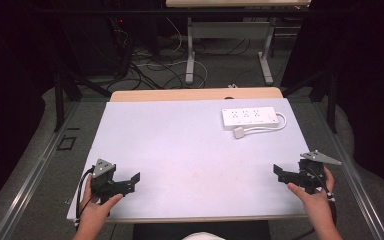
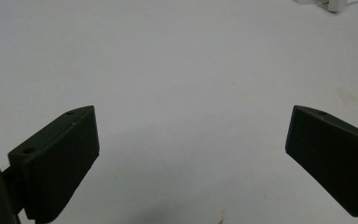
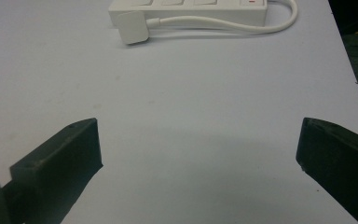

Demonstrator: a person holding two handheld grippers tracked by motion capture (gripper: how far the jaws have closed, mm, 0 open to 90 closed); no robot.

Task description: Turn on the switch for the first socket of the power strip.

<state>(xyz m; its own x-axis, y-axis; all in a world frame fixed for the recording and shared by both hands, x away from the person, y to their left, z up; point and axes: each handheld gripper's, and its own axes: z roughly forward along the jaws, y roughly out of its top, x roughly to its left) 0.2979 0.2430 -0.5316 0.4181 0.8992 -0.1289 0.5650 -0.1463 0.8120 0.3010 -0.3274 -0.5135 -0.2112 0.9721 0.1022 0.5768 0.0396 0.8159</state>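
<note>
Both tools sit low at the near corners of the worktop [image 1: 180, 135], left tool [image 1: 132, 181] and right tool [image 1: 280, 172], each with jaws spread wide and nothing between them. The white power strip [image 1: 250, 117] lies at the far right (its plug [image 1: 238, 132] just in front), well apart from both.

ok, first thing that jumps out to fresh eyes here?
The white power strip at the far right of the pale table top, with its cable looped round and its plug lying just in front of it. Then the two black claws at the near corners, left claw and right claw, both wide open with nothing between the jaws.
</note>
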